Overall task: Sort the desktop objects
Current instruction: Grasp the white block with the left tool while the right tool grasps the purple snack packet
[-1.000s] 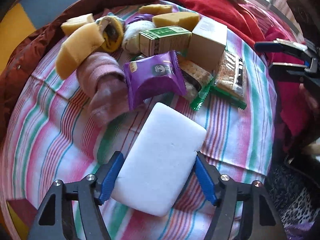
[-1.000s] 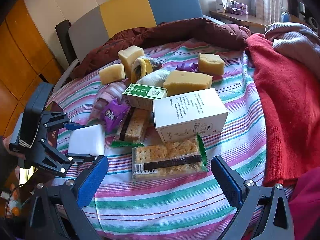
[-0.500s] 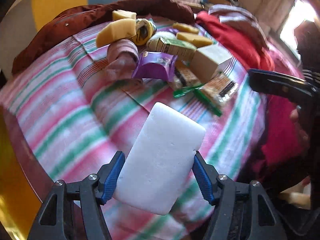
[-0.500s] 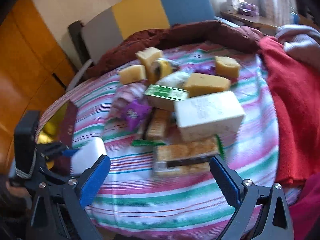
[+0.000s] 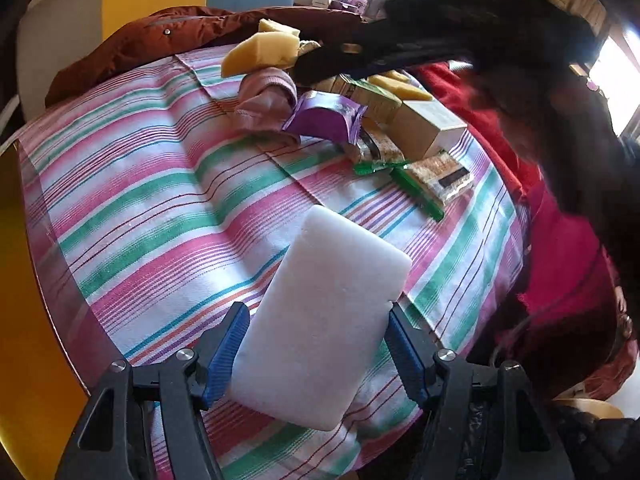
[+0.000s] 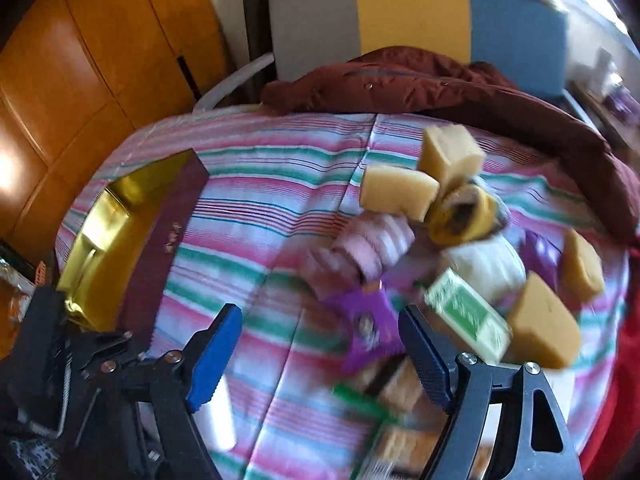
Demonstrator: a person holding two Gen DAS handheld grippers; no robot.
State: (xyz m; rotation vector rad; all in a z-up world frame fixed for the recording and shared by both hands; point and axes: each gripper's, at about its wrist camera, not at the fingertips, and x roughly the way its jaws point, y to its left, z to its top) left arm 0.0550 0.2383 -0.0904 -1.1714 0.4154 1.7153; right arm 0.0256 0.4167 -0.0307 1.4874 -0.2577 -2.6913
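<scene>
My left gripper [image 5: 316, 354] is shut on a white foam block [image 5: 324, 312], its blue pads pressing both long sides, held above the striped tablecloth [image 5: 152, 184]. The pile lies beyond it: a purple snack packet [image 5: 324, 120], a pink sock [image 5: 264, 96], yellow sponges [image 5: 260, 54], a white carton [image 5: 428, 124] and cracker packs [image 5: 440, 178]. My right gripper [image 6: 320, 356] hovers over the pile with its jaws closing. The purple snack packet [image 6: 364, 328] shows between the fingers, below them, and the pads are not touching it. This view is motion-blurred.
A dark red box with a gold lining [image 6: 120, 240] stands open on the table's left side. A maroon jacket [image 6: 420, 80] lies along the far edge and a red garment [image 5: 560, 240] on the right. My left gripper [image 6: 80, 360] sits at the lower left of the right wrist view.
The left gripper has carried the white block away from the pile and rolled. The right gripper has swung left over the pile, from the crackers to the purple packet, and its jaws have narrowed.
</scene>
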